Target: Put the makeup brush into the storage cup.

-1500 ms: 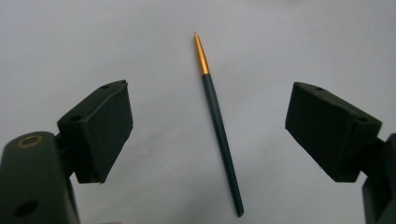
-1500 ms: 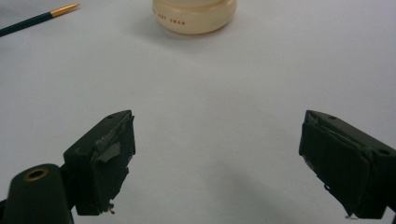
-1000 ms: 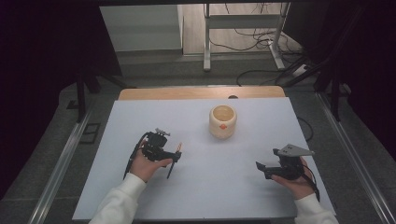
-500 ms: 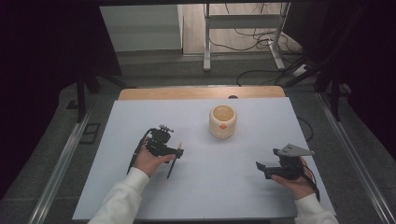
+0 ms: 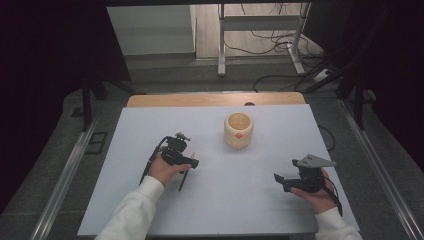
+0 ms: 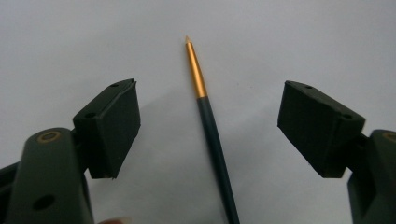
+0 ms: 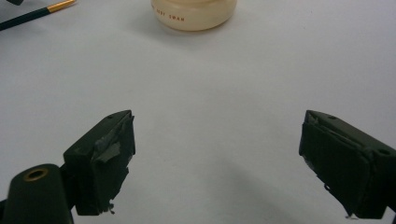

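A paintbrush (image 6: 212,130) with a dark green handle and a gold ferrule lies flat on the white table (image 5: 240,200). My left gripper (image 6: 209,100) hovers over it, one jaw on each side of the handle, neither pad touching it. Its jaws have just been closing a little and still stand wide. From above, the left gripper (image 5: 186,161) covers the brush's middle, and the paintbrush handle (image 5: 182,183) sticks out below the hand. My right gripper (image 7: 217,121) is open and holds nothing; the right gripper (image 5: 280,181) rests at the table's right front.
A cream cup (image 5: 238,130) with a red mark stands upright behind the middle of the table, and the cup (image 7: 194,14) is also ahead of the right jaws. A wooden strip (image 5: 215,99) borders the far edge. Cables lie on the floor beyond.
The left hand has shifted its gripper slightly to the right over the brush. The right hand and the cup have stayed put.
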